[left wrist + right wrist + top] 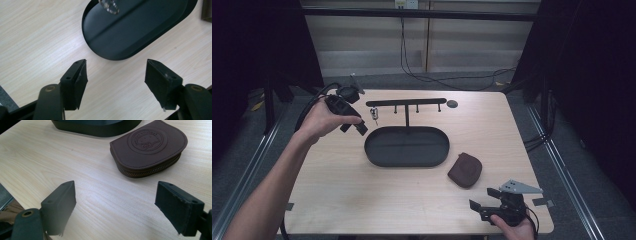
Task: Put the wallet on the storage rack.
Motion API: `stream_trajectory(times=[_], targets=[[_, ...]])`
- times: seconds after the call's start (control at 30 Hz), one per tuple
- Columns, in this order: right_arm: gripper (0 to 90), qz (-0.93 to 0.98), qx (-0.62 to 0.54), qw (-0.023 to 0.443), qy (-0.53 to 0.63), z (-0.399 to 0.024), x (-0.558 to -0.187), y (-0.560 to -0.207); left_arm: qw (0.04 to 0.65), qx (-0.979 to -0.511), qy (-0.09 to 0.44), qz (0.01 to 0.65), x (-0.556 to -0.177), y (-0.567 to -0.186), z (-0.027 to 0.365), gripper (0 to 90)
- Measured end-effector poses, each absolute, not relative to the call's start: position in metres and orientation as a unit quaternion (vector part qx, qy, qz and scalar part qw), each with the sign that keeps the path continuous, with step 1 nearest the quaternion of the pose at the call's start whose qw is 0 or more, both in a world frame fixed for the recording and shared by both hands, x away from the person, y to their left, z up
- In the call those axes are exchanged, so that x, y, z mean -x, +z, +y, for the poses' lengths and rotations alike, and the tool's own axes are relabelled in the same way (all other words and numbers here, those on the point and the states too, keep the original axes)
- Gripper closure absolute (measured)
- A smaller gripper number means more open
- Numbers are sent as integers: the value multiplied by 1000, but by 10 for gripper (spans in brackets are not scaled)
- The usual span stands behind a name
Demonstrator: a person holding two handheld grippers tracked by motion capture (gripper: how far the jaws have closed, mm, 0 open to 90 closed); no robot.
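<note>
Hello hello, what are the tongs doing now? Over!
Left tongs open, empty, held above the tray's left end. Right tongs open, empty, near the brown pouch. Key hanging on the rack. Nothing between them.

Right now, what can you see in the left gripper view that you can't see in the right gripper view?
Just in the left gripper view: the inside floor of the black oval tray with a ridge across it, and a shiny metal ring at the top edge.

Just in the right gripper view: the brown zip pouch with a round stamped picture on top, lying beside the tray's wall.

In both: the light wooden table, the black tray, and two black jaws spread wide with nothing between them.
</note>
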State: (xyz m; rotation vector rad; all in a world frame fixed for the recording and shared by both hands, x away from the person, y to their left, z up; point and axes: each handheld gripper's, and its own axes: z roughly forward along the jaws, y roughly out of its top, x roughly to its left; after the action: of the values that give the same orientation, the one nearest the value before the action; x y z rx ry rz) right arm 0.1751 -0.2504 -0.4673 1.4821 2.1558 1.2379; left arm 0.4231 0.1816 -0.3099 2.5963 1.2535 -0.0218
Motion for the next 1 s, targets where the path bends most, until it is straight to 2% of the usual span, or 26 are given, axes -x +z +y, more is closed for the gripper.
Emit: stream_trajectory(times=[0.47, 0.6, 0.87, 1.0], targets=[[175, 732, -516, 117, 428, -252, -176, -467, 157, -898, -7, 411, -392, -326, 196, 262], [176, 734, -516, 113, 426, -252, -178, -468, 163, -901, -17, 401, -384, -337, 203, 211], [179, 732, -518, 115, 428, -253, -178, -468, 208, -904, -20, 372, -363, -353, 216, 178], [185, 731, -519, 114, 428, -253, -177, -468, 232, -894, -5, 383, -352, -364, 221, 181]])
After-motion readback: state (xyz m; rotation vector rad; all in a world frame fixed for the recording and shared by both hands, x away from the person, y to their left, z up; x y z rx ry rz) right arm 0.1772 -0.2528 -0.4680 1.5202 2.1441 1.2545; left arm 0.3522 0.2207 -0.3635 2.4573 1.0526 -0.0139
